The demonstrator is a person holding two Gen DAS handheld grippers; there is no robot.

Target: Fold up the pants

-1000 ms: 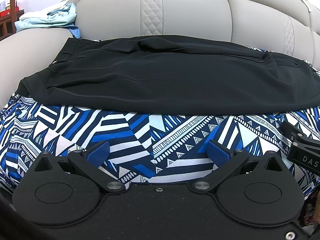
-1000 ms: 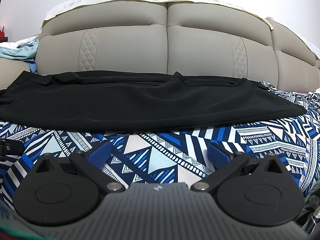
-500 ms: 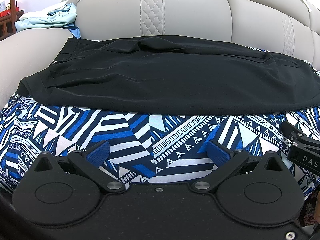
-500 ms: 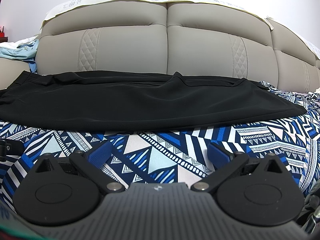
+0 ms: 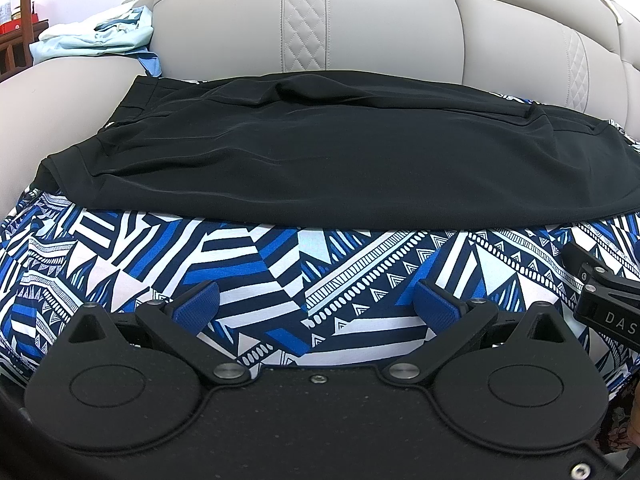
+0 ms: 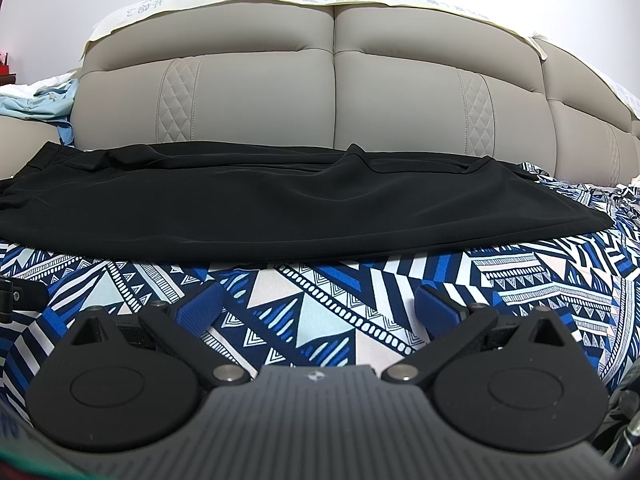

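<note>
Both claws gape empty before the black pants (image 5: 340,152); only the right view shows their hem corner.

Nothing has changed between the earlier pictures and now. In both wrist views the pants (image 5: 320,152) (image 6: 280,212) lie in the same spot across the middle of the frame, with the same folds and the same edges. The left gripper (image 5: 316,306) sits at the lower centre of its view with its jaws spread as wide as before, and the right gripper (image 6: 318,306) likewise. Neither camera's framing has shifted: every outline falls where it did a second ago.
</note>
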